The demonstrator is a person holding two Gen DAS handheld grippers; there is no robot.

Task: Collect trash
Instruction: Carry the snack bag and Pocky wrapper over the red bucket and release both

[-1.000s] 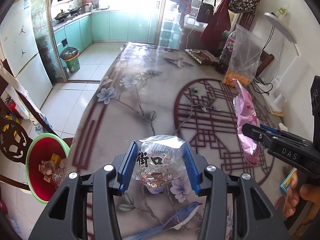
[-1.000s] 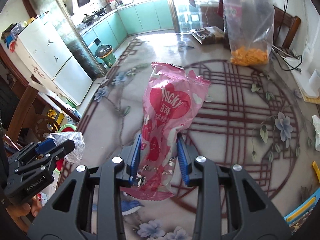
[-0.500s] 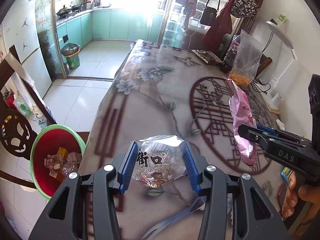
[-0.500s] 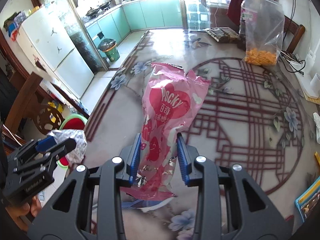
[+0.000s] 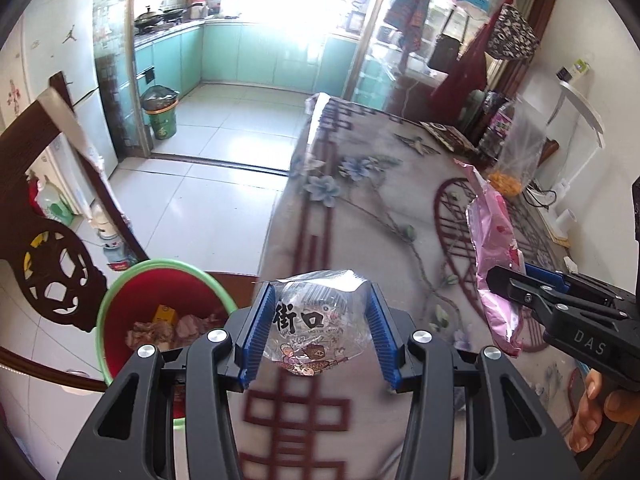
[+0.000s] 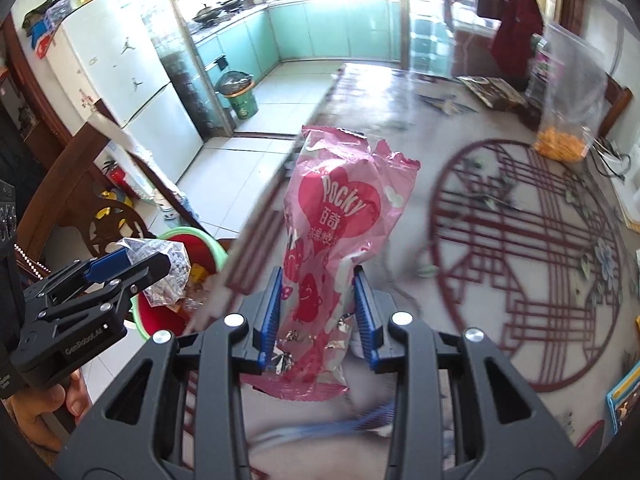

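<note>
Both fingers stay out of it: left gripper (image 5: 318, 330) clenches the clear wrapper (image 5: 316, 326), right gripper (image 6: 316, 314) the Pocky bag (image 6: 336, 236); I'd centre each over the bin (image 5: 120, 300) left of my fingers before letting go.

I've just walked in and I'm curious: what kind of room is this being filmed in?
Most likely a home dining area opening onto a kitchen: a dining table under a patterned cover, a white fridge, teal cabinets with pans on the counter, and a red trash bin beside the table.

"POCKY" stands in white on the pink wrapper (image 6: 336, 248), "街口" in black on the clear wrapper (image 5: 316, 320), "DAS" on the right gripper (image 5: 516, 292), and "GenRobot.AI" on the left gripper (image 6: 132, 266).
</note>
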